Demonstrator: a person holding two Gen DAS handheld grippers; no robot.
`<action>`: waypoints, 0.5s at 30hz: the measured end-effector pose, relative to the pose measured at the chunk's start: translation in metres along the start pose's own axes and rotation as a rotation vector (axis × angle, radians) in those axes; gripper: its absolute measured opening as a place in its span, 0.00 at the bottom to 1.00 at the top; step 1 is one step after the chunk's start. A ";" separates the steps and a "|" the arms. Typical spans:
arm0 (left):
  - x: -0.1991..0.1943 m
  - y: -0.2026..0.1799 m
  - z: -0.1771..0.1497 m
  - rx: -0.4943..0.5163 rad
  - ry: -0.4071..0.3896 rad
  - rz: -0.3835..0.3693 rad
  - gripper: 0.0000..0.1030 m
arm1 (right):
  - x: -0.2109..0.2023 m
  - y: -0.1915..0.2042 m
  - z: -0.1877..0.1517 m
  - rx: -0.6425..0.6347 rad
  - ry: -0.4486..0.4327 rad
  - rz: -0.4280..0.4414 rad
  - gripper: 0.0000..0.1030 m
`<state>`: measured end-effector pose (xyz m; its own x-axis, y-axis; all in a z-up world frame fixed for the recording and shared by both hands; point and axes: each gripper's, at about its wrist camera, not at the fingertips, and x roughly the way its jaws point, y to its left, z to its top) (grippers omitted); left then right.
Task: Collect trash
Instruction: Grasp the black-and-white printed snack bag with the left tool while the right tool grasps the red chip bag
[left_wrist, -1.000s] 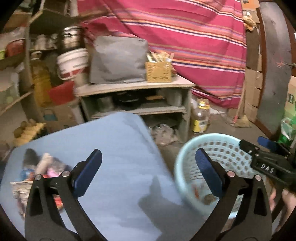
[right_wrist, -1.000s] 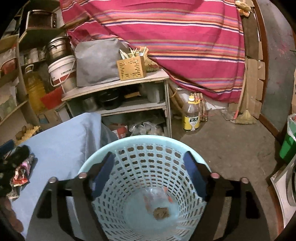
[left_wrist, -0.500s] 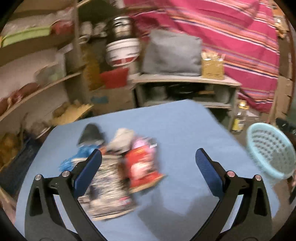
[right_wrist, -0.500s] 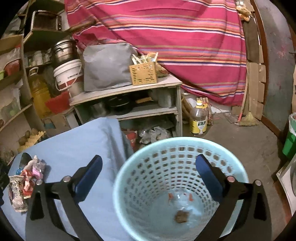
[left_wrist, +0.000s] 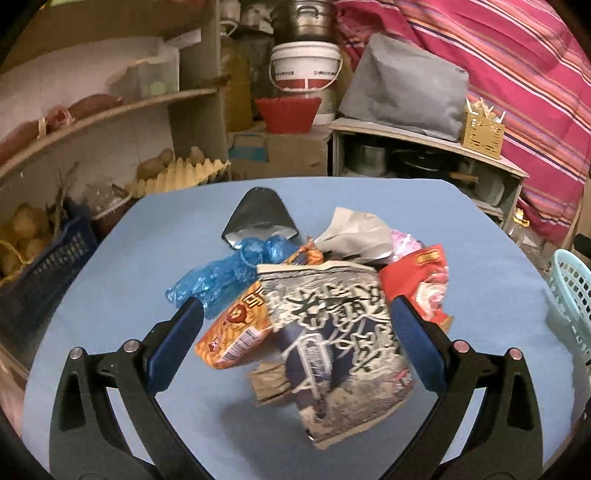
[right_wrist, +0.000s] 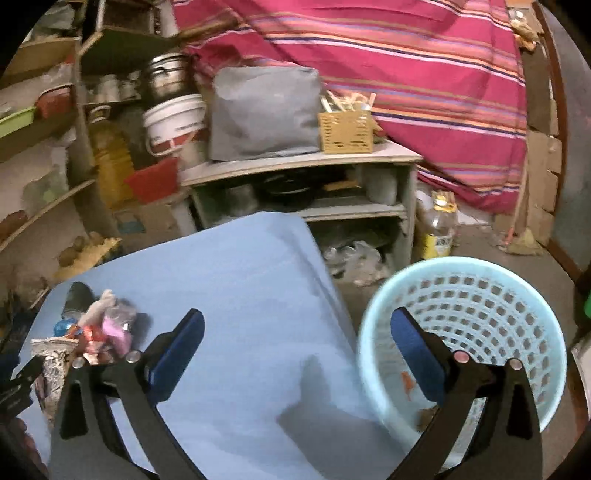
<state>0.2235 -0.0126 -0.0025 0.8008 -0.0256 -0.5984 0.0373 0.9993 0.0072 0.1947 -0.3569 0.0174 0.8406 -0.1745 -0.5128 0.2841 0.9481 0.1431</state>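
Blue tabletop (left_wrist: 122, 266) is being hovered over by the wide-open, empty left gripper (left_wrist: 295, 338), wrappers (left_wrist: 332, 325) lying between its fingers, while the right gripper (right_wrist: 297, 349) is being held equally wide and empty beside the basket (right_wrist: 517, 295).

left wrist: close above trash pile (left_wrist: 314, 295) | right wrist: farther back | shared: table (right_wrist: 240, 295)

At the middle of the table (left_wrist: 110, 295), covered in smooth matt blue cloth, lie crinkled glossy foil snack wrappers (left_wrist: 332, 332), a thin shiny blue plastic bag (left_wrist: 221, 273) and creased brown paper (left_wrist: 269, 386). Off its right edge stands a pale blue perforated plastic basket (right_wrist: 480, 295), smooth and slightly glossy.
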 end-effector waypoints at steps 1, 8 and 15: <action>0.005 0.003 0.000 -0.013 0.018 -0.017 0.95 | 0.000 0.007 -0.001 -0.027 -0.005 -0.013 0.96; 0.025 0.010 -0.004 -0.038 0.081 -0.064 0.93 | 0.010 0.044 -0.005 -0.124 0.014 0.017 0.96; 0.030 0.005 -0.004 -0.017 0.116 -0.145 0.44 | 0.020 0.068 -0.013 -0.123 0.060 0.068 0.96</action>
<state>0.2450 -0.0081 -0.0232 0.7133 -0.1671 -0.6807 0.1366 0.9857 -0.0989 0.2252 -0.2928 0.0061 0.8256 -0.0964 -0.5560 0.1661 0.9832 0.0762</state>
